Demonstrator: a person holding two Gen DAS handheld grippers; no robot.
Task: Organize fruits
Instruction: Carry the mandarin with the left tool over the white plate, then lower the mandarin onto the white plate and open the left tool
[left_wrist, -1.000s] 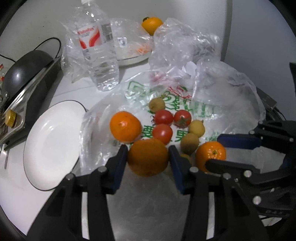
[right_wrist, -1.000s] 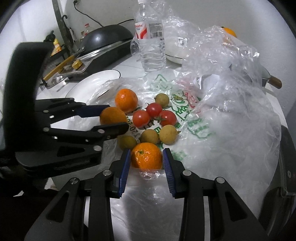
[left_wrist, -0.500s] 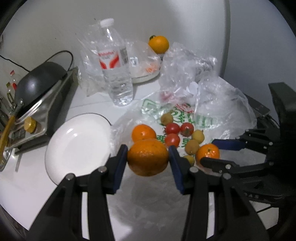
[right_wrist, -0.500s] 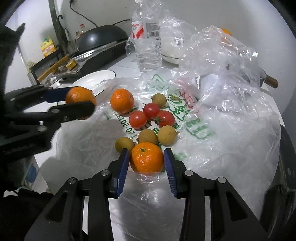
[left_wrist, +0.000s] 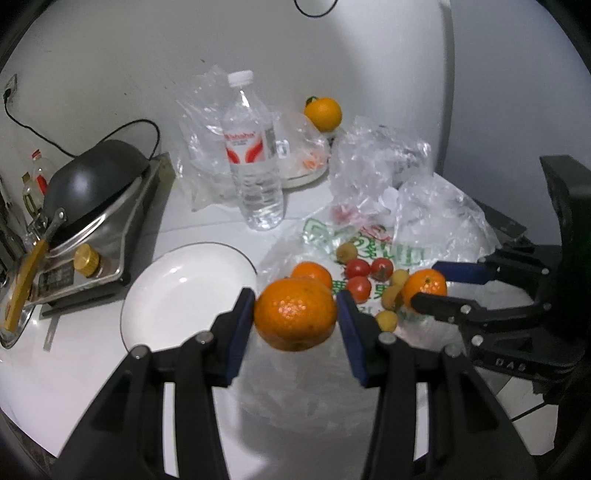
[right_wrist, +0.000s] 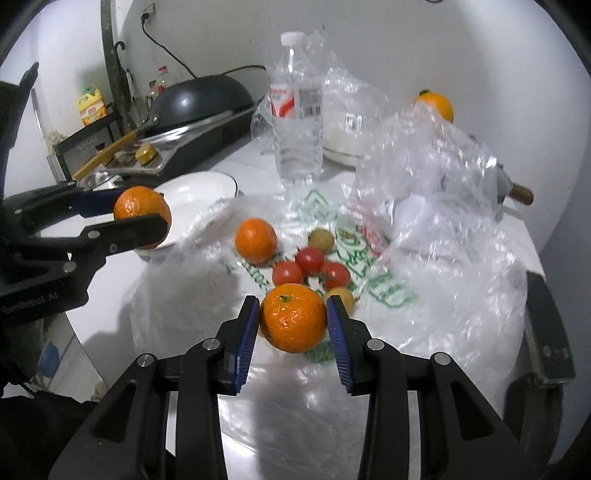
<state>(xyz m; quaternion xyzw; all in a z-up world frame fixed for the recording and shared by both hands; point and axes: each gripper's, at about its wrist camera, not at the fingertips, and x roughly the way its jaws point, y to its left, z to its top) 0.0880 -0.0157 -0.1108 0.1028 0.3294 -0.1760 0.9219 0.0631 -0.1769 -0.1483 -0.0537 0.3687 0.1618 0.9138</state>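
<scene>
The left gripper (left_wrist: 295, 321) has its blue pads pressed on either side of a round orange mandarin (left_wrist: 295, 319), the jaws only as wide as the fruit, which hangs clear of the white table. The right gripper (right_wrist: 293, 321) is clamped the same way on a second orange mandarin with a green stem scar (right_wrist: 293, 317), lifted off the crinkled clear plastic bag with green print (right_wrist: 369, 288). The relation that matters is the round white plate with a dark rim (left_wrist: 177, 288): it sits toward the table's left edge, just left of and below the left gripper's jaws, so the left hand is much the nearer and probably unloads first (the right must cross over the bag). A third orange mandarin (right_wrist: 255, 240), three red cherry tomatoes (right_wrist: 310, 267) and small tan round fruits (left_wrist: 386, 319) lie on the bag.
</scene>
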